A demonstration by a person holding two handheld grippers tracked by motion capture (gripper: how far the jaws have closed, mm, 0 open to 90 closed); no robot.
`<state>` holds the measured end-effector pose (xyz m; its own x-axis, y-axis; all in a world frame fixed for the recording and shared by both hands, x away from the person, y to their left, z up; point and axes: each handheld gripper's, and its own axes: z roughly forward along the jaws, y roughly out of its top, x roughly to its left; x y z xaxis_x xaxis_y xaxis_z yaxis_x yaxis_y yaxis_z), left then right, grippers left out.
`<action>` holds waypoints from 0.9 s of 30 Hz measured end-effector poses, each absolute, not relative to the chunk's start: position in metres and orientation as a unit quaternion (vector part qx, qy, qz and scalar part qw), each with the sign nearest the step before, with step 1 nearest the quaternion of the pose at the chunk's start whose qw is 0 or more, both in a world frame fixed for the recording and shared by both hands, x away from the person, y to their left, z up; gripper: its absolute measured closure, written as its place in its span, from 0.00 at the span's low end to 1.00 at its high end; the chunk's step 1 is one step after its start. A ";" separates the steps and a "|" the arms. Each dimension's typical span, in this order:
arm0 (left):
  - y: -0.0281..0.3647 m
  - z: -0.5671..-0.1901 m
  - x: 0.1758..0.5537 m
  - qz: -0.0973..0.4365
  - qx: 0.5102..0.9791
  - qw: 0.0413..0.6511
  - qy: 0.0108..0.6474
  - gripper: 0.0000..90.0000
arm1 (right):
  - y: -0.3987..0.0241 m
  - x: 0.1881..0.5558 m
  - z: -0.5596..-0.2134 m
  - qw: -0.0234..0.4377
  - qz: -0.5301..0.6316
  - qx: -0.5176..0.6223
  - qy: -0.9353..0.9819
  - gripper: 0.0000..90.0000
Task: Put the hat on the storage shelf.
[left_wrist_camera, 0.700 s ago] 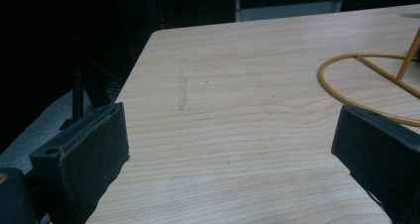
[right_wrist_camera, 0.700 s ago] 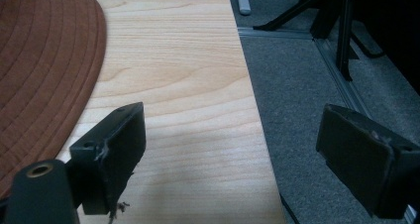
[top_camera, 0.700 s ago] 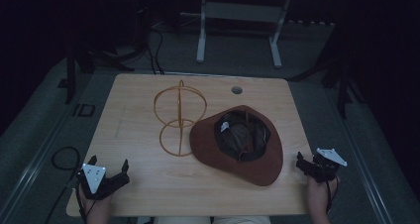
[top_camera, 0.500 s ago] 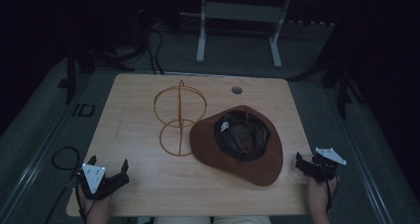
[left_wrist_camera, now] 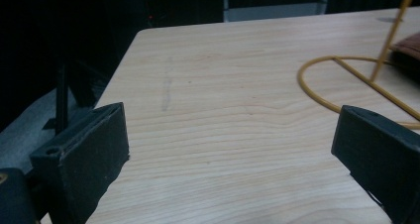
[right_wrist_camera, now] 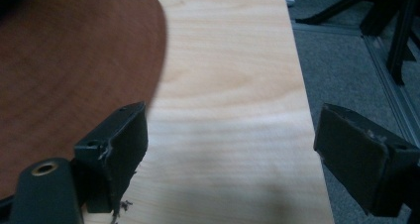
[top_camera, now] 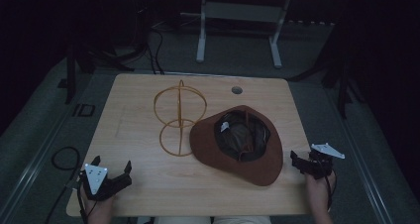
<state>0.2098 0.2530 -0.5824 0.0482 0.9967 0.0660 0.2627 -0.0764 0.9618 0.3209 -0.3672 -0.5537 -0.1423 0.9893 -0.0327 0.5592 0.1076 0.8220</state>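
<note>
A brown hat [top_camera: 237, 142] lies crown down, opening up, on the right half of the wooden table [top_camera: 133, 115]. Just left of it a gold wire hat stand [top_camera: 178, 117] rests on the table. My left gripper [top_camera: 113, 163] is open at the near left corner, well short of the stand. Its jaws are spread wide over bare wood in the left gripper view [left_wrist_camera: 233, 149], with the stand's ring base [left_wrist_camera: 317, 80] ahead on the right. My right gripper [top_camera: 302, 159] is open at the right edge, beside the hat's brim [right_wrist_camera: 74, 60], with bare wood between its jaws [right_wrist_camera: 233, 140].
A round cable hole [top_camera: 236, 90] sits near the table's far edge. Grey floor surrounds the table, with a coiled cable [top_camera: 64, 157] at the left and a metal frame's legs [top_camera: 237, 30] behind. The table's right edge [right_wrist_camera: 302, 85] runs just inside my right jaw.
</note>
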 end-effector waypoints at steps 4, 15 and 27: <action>0.248 -0.581 0.210 0.419 0.599 0.425 0.533 0.02 | -0.359 0.320 -0.533 0.310 0.361 0.558 0.680 0.15; 0.240 -0.582 0.210 0.394 0.615 0.417 0.541 0.02 | -0.333 0.337 -0.493 0.279 0.384 0.528 0.704 0.13; 0.235 -0.580 0.209 0.379 0.619 0.424 0.542 0.02 | -0.300 0.363 -0.471 0.257 0.396 0.511 0.719 0.15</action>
<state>0.2095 0.2355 -0.5800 0.1252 0.9921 0.0086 0.3495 -0.0522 0.9355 0.3634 -0.2996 -0.4710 -0.3461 0.9376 0.0349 0.5306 0.1649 0.8314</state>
